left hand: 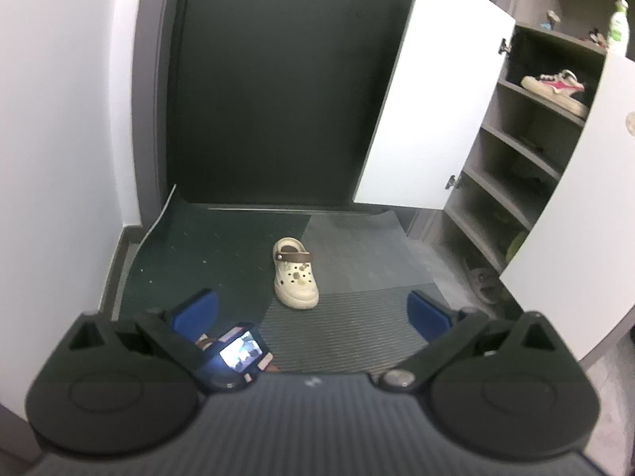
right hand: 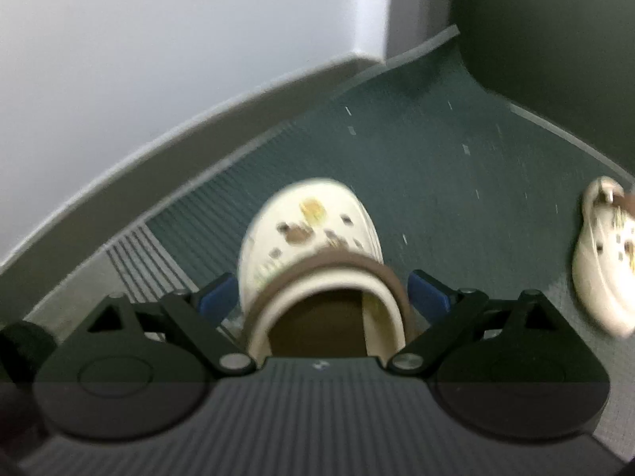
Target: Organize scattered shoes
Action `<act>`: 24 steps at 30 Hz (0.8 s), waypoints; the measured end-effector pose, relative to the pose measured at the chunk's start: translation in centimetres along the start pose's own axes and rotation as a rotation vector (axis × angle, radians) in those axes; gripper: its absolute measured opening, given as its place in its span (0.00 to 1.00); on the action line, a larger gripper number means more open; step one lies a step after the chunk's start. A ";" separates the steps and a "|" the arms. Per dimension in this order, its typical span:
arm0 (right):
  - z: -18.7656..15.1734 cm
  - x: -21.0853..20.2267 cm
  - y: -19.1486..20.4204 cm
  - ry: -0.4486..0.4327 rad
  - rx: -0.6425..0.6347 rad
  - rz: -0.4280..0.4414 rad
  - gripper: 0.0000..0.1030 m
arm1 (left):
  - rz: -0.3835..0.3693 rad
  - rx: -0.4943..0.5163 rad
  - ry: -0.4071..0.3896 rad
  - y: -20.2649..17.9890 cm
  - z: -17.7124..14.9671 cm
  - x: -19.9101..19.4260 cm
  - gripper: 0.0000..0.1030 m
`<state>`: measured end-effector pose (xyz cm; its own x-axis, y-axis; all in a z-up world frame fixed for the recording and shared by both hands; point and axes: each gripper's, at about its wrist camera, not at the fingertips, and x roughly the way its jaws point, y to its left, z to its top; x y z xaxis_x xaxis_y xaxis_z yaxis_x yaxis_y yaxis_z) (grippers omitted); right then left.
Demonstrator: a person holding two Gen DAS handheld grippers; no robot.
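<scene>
A cream clog [left hand: 295, 273] with a brown strap and charms lies alone on the dark floor mat [left hand: 190, 246], toe toward me. My left gripper [left hand: 311, 311] hovers open just short of it, with nothing between its blue pads. In the right wrist view, the matching cream clog [right hand: 313, 238] points away from me, blurred. My right gripper [right hand: 321, 295] is shut on its heel end, and the blue pads [right hand: 424, 293] press against both sides. The first clog [right hand: 603, 261] shows at the right edge of that view.
A shoe cabinet [left hand: 516, 182] stands at the right with both white doors [left hand: 428, 91] swung open. It holds a pink sneaker [left hand: 555, 89] on an upper shelf and a slipper [left hand: 482, 283] at the bottom. A dark door and a white wall with a skirting board [right hand: 190, 127] bound the mat.
</scene>
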<state>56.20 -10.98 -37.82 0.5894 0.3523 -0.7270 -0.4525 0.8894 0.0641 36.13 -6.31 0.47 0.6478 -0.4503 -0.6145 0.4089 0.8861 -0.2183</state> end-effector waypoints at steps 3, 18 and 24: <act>-0.6 0.9 -0.1 0.013 0.053 -0.019 1.00 | -0.023 0.003 -0.010 -0.5 0.3 0.2 1.00; 1.5 3.7 4.4 0.165 0.357 -0.212 0.97 | -0.009 -0.008 -0.041 0.4 0.9 -2.0 1.00; 1.7 4.7 8.2 0.159 0.566 -0.245 0.97 | -0.038 0.012 -0.070 0.7 0.8 -4.6 1.00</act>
<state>56.40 -1.51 -39.59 0.5050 0.1099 -0.8561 0.1326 0.9702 0.2027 33.89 -3.72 3.74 0.6746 -0.4908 -0.5515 0.4416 0.8669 -0.2313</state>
